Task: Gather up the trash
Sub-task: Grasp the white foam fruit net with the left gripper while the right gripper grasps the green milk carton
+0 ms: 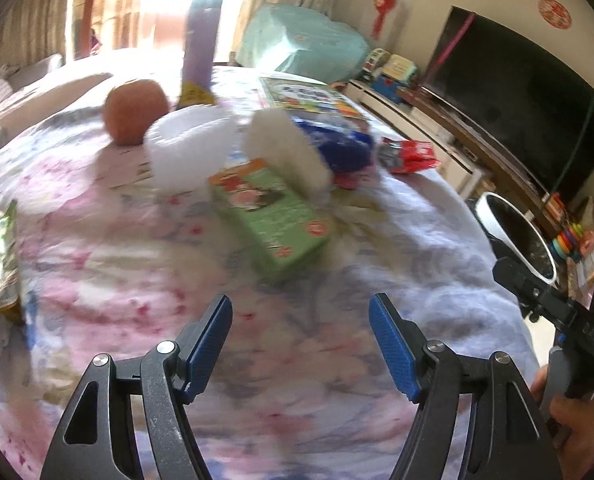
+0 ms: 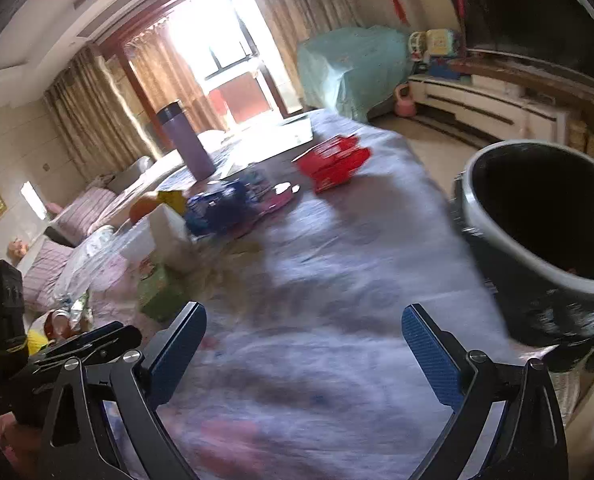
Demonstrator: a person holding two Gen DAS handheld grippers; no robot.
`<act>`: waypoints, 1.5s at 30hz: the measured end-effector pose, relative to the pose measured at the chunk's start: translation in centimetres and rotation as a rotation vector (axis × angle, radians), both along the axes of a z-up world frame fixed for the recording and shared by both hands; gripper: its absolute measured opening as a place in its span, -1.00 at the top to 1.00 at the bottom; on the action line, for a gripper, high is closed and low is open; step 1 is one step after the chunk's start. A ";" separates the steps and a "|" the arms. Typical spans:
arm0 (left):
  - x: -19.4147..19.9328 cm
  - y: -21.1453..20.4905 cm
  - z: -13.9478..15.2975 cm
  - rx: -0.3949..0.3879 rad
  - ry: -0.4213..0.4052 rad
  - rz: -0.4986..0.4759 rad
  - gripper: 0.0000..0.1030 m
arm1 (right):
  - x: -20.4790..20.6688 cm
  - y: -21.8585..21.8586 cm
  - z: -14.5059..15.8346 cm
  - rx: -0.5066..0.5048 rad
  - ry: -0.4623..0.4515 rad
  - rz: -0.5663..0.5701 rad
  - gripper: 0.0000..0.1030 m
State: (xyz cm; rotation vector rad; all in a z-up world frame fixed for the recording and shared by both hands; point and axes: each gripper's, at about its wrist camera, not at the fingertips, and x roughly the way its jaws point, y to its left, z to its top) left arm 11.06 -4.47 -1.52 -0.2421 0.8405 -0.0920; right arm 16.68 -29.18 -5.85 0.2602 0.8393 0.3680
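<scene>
My left gripper hangs open and empty over the flowered tablecloth, a short way in front of a green carton lying flat. Behind the carton sit white foam pieces, a blue wrapper and a red wrapper. A shiny green-gold wrapper lies at the left edge. My right gripper is open and empty above the cloth, with the dark bin just to its right. The red wrapper and blue wrapper lie farther back.
An orange fruit and a tall purple flask stand at the back of the table. The bin sits off the table's right edge. A person's hand holds the other gripper's handle at lower right. A TV lines the right wall.
</scene>
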 end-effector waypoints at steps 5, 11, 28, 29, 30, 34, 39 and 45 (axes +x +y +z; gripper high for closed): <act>-0.7 1.4 0.2 -0.004 0.003 0.049 -0.36 | 0.2 2.1 -0.7 0.029 0.043 0.039 -0.92; -0.5 3.2 0.9 0.019 0.007 0.102 -0.37 | -0.1 4.6 -0.7 0.040 0.036 0.136 -0.92; 7.7 7.7 0.6 0.023 0.004 0.070 -0.36 | 1.0 13.8 -0.9 -0.063 0.004 0.392 -0.89; 8.5 8.1 0.3 0.019 0.004 0.061 -0.36 | 1.2 14.2 -0.9 -0.068 0.002 0.398 -0.87; 9.1 8.1 0.3 0.022 -0.003 0.054 -0.36 | 1.5 14.7 -1.0 -0.080 0.001 0.407 -0.82; 11.3 8.8 -0.8 0.021 0.004 0.043 -0.33 | 2.5 16.4 -1.6 -0.114 0.010 0.431 -0.70; 12.9 9.2 -2.1 -0.021 0.023 0.009 0.20 | 4.0 18.0 -2.7 -0.164 0.040 0.442 -0.52; 12.9 8.7 -2.4 -0.024 0.009 -0.009 0.57 | 5.1 18.2 -3.3 -0.155 0.059 0.430 -0.08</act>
